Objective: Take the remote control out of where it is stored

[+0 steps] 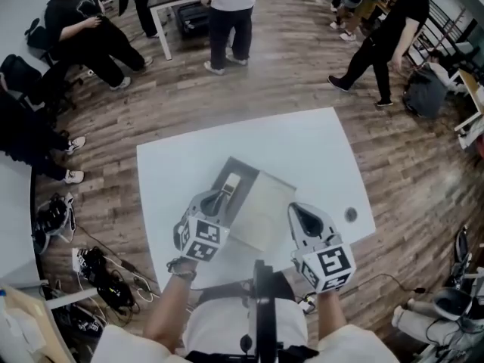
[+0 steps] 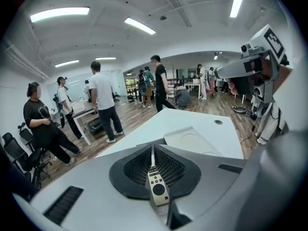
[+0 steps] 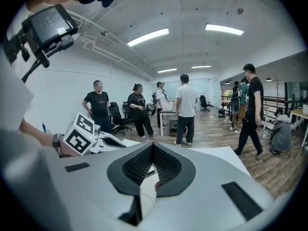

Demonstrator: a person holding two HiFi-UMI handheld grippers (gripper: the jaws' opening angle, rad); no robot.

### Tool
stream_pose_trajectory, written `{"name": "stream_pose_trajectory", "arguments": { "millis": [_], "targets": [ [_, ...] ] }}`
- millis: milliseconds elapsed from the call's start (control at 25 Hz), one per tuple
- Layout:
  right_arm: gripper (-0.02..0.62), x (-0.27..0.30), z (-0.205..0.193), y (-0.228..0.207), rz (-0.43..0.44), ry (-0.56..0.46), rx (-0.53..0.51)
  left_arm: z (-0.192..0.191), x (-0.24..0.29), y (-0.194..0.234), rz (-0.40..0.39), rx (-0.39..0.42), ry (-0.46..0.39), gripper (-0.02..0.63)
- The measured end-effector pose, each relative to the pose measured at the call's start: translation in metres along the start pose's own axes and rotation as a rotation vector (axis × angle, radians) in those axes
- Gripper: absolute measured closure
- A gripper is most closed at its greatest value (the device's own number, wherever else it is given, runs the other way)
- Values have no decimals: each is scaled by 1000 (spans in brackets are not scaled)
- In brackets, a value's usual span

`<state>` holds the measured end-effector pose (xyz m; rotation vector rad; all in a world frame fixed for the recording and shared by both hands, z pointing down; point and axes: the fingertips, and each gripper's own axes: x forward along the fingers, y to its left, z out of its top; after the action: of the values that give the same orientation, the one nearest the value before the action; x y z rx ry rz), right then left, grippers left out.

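Bright ceiling strip lights (image 2: 60, 14), fisheye-bent edges, perhaps slightly soft

A white table (image 1: 318, 150) is set on a wooden floor (image 1: 287, 82). People (image 1: 231, 6) are seen at the far side. Cables (image 1: 106, 278) are strewn at the near left.

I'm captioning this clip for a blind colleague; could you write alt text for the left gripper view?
The left gripper has its jaws closed at the tips, with a pale remote control showing in the gap behind them. Beyond: a white table and standing people.
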<state>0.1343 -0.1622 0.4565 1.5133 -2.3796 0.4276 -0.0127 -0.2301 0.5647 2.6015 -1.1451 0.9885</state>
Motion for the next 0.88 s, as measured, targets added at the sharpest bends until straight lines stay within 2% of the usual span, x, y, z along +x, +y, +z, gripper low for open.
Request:
{"name": "stream_pose_trajectory", "arguments": {
  "millis": [360,520,880],
  "targets": [
    [597,31,-14,-6,78,43,-14,-29,37,9,17,-59,116,604],
    [597,43,-14,-4,106,50,-11,-44,48,8,-3,-60,170,571],
    [597,60,-15,-5,129,77,-7,-71,66,1,-47,-63,283,543]
  ]
}}
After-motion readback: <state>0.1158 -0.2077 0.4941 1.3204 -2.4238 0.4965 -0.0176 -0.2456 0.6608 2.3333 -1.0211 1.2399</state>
